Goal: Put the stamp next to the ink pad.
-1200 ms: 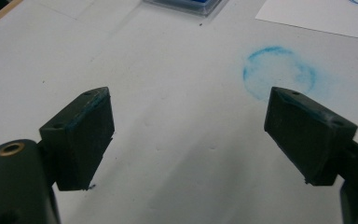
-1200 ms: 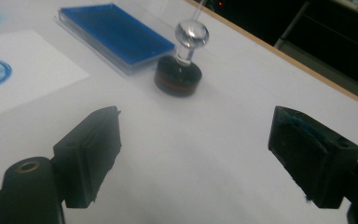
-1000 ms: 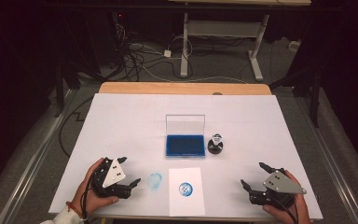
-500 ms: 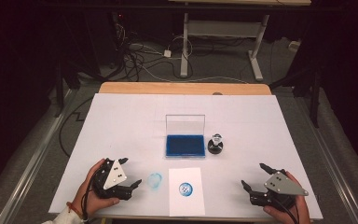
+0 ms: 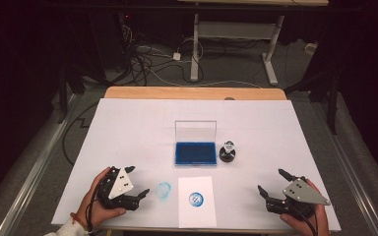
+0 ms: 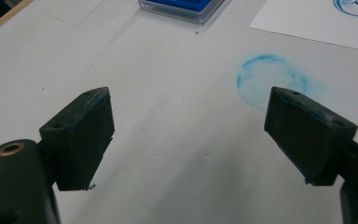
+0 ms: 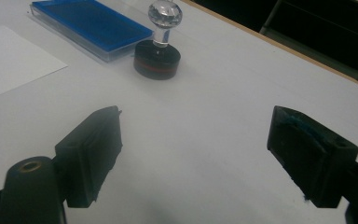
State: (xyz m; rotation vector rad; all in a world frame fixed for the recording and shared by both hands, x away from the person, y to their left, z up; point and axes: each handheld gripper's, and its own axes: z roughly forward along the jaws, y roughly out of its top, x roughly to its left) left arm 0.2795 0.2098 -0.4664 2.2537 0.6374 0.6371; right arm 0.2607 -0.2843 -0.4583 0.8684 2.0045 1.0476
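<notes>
My left hand-held gripper (image 5: pixel 139 183) rests wide open, empty, beside a blue ink smudge (image 5: pixel 164 190) on the bench (image 5: pixel 128 128). My right hand-held gripper (image 5: pixel 274 183) gapes wide, well apart from the stamp (image 5: pixel 227 151) beside the ink pad (image 5: pixel 195 153).

Quick count of what's on the table: one blue ink pad (image 5: pixel 195 153) with one clear lid standing open behind it, one round stamp (image 5: pixel 227 152) (black base, clear knob), one sheet of paper (image 5: pixel 197 201) carrying one blue stamp print, one smudgy blue ring (image 5: pixel 164 190) on the tabletop, and two handheld grippers.
</notes>
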